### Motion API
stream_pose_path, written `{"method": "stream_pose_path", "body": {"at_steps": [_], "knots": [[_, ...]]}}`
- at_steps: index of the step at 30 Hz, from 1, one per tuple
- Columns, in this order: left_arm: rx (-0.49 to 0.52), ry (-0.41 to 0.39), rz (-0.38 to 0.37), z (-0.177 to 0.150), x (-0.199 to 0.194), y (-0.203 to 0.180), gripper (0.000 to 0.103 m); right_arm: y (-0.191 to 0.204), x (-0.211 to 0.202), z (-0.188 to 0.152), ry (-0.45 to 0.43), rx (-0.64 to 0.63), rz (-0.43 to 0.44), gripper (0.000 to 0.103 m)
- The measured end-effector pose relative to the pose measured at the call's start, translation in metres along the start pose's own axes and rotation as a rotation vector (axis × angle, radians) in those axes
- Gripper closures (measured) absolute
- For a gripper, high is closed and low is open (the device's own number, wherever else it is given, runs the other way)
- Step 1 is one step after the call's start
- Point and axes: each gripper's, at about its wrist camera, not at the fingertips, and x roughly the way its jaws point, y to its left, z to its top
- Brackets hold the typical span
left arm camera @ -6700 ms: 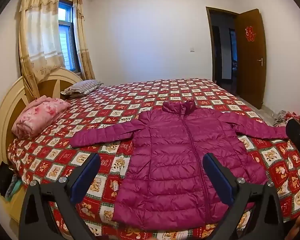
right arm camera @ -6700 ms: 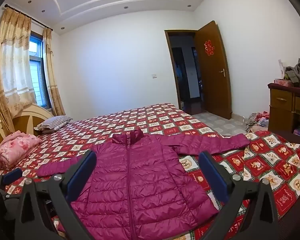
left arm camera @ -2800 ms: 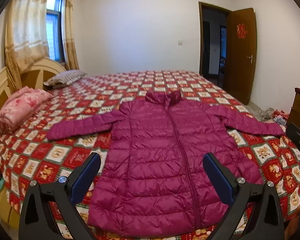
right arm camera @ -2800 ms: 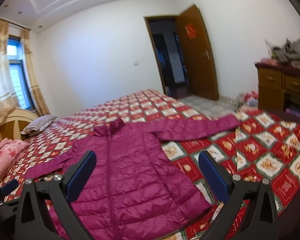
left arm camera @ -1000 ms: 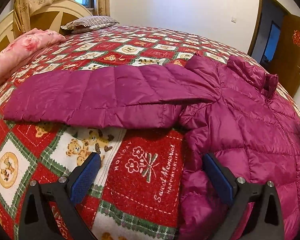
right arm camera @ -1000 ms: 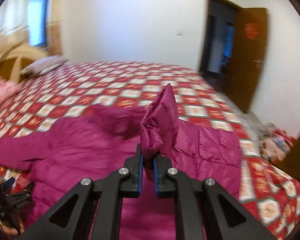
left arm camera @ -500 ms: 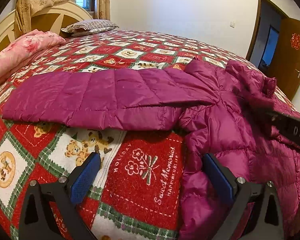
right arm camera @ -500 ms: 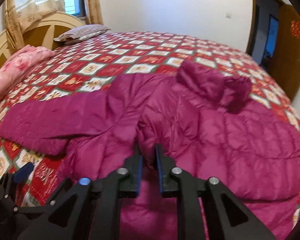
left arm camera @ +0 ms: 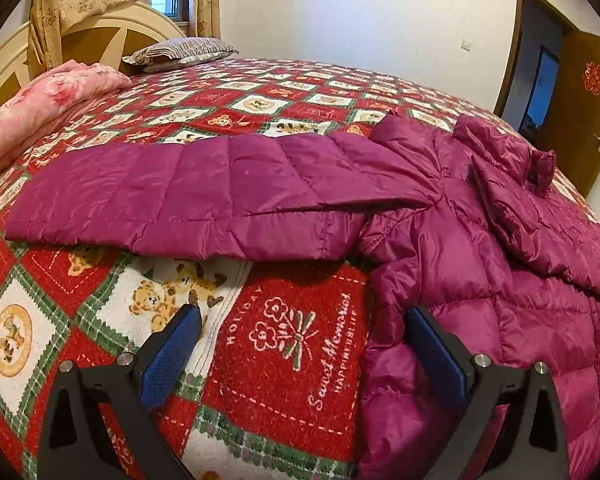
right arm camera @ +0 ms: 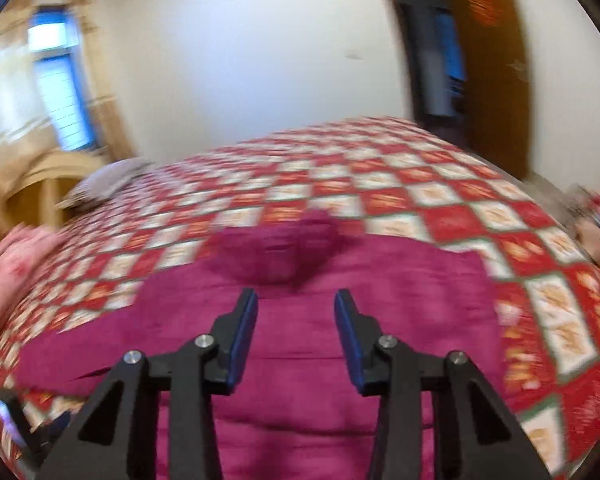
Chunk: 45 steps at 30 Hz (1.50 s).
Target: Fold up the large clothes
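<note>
The magenta puffer jacket (left arm camera: 480, 264) lies flat on the red patchwork bedspread (left arm camera: 292, 344), one sleeve (left arm camera: 204, 196) stretched out to the left. The left gripper (left arm camera: 300, 350) hangs low over the bedspread, jaws wide, holding nothing. The right gripper (right arm camera: 296, 320) is above the jacket's body, jaws parted, empty; that view is blurred.

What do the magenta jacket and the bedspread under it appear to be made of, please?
The jacket looks like thin, glossy synthetic shell, probably nylon or polyester, over puffy filling: it shines and is stitched into padded bands. The bedspread looks like soft, matte woven or terry-like cloth: its printed bears and lettering show a fuzzy surface.
</note>
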Motion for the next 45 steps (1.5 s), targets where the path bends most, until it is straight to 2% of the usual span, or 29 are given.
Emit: {"method": "stream_pose_path", "body": {"at_steps": [3,5,7,9,10,12,15,19,20,22,26,28,30,33,40,45], "knots": [[0.019,0.036,0.029,0.004,0.001,-0.005,0.001,-0.049,0.02,-0.006,0.063,0.065,-0.138,0.062],[0.055,0.073,0.048,0.015,-0.004,-0.013,0.001,-0.072,0.039,-0.017,0.121,0.099,-0.179,0.062],[0.083,0.055,0.019,0.03,-0.019,-0.025,0.001,-0.089,0.059,-0.036,0.189,0.14,-0.141,0.062],[0.098,-0.019,-0.008,0.048,-0.039,-0.043,0.001,-0.088,0.064,-0.045,0.171,0.132,-0.119,0.062],[0.114,-0.053,-0.014,0.058,-0.046,-0.055,0.001,-0.083,0.063,-0.044,0.165,0.121,-0.122,0.058],[0.162,-0.098,-0.004,0.077,-0.047,-0.088,0.001,-0.073,0.066,-0.044,0.176,0.078,-0.142,0.054],[0.216,-0.103,0.036,0.088,-0.024,-0.128,0.001,-0.068,0.065,-0.044,0.175,0.064,-0.146,0.053],[0.272,-0.028,0.125,0.079,0.026,-0.161,0.001,-0.08,0.048,-0.033,0.179,0.107,-0.099,0.053],[0.279,-0.012,0.139,0.075,0.036,-0.163,0.001,-0.083,0.038,-0.026,0.153,0.115,-0.086,0.053],[0.294,-0.007,0.168,0.066,0.05,-0.165,0.001,-0.091,0.027,-0.008,0.112,0.111,-0.113,0.053],[0.289,0.017,0.149,0.061,0.064,-0.162,0.001,-0.102,0.049,0.013,0.126,0.081,-0.213,0.053],[0.269,0.03,0.118,0.062,0.067,-0.158,0.001,-0.108,0.069,0.009,0.165,0.08,-0.226,0.053],[0.235,0.046,0.08,0.064,0.07,-0.152,0.001,-0.115,0.093,-0.01,0.223,0.075,-0.233,0.047],[0.179,0.074,0.026,0.065,0.074,-0.144,0.001,-0.123,0.093,-0.02,0.194,0.103,-0.189,0.043],[0.192,0.059,0.047,0.062,0.072,-0.151,0.001,-0.114,0.097,-0.023,0.19,0.054,-0.245,0.043],[0.166,0.09,0.018,0.063,0.061,-0.14,0.001,-0.114,0.093,-0.023,0.185,0.049,-0.252,0.042]]}}
